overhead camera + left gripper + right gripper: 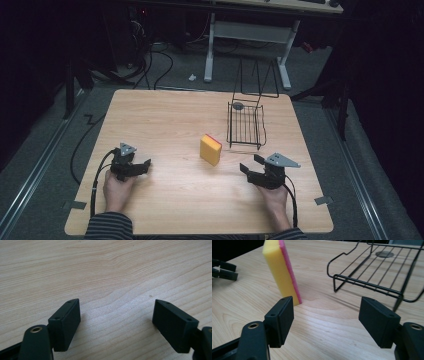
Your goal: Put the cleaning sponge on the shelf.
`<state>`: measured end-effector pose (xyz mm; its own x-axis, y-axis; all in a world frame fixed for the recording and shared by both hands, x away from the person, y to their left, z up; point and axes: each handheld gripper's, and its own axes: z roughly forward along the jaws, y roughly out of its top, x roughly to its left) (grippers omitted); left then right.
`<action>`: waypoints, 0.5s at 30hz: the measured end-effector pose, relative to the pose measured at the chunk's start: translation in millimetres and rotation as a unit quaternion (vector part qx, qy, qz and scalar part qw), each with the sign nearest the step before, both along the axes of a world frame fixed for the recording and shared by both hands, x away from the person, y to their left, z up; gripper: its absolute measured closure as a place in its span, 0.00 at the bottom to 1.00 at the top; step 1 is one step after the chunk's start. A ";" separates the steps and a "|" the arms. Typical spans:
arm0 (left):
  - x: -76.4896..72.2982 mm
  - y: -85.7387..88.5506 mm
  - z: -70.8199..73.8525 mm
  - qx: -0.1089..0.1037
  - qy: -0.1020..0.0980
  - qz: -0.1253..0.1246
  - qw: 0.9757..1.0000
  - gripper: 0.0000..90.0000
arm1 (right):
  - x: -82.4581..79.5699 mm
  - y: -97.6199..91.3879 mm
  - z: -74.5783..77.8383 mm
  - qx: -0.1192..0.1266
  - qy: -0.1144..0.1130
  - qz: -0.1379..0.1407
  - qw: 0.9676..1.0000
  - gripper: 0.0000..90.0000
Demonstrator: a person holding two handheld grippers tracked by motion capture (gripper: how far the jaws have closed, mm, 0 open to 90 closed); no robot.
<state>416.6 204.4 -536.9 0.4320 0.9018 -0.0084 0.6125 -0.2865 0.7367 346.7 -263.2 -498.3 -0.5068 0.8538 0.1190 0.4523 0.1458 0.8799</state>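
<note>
A yellow sponge [210, 149] with a pink scouring layer stands on edge in the middle of the wooden table [165, 115]. In the right gripper view the sponge [280, 270] rises just beyond the left jaw. My right gripper [251, 164] is open and empty, a short way to the sponge's near right. The right gripper [327, 320] shows bare wood between its jaws. My left gripper [145, 165] rests near the table's left front, open. In its own view the left gripper [116, 320] has only table between its jaws.
A black wire rack [246, 124] stands on the table behind and to the right of the sponge, close ahead as the rack [377, 272] in the right gripper view. A white desk frame [247, 35] stands on the floor beyond the table.
</note>
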 end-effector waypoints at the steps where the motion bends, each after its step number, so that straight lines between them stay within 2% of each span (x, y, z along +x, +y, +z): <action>1: 0.0 0.0 0.0 0.000 0.000 0.000 1.000 0.26 | 1.0 2.8 0.2 0.000 0.003 0.004 1.000 0.32; 15: 0.0 0.0 0.0 0.000 0.000 0.000 1.000 0.26 | 15.2 30.4 11.5 -0.007 -0.010 0.042 0.999 0.32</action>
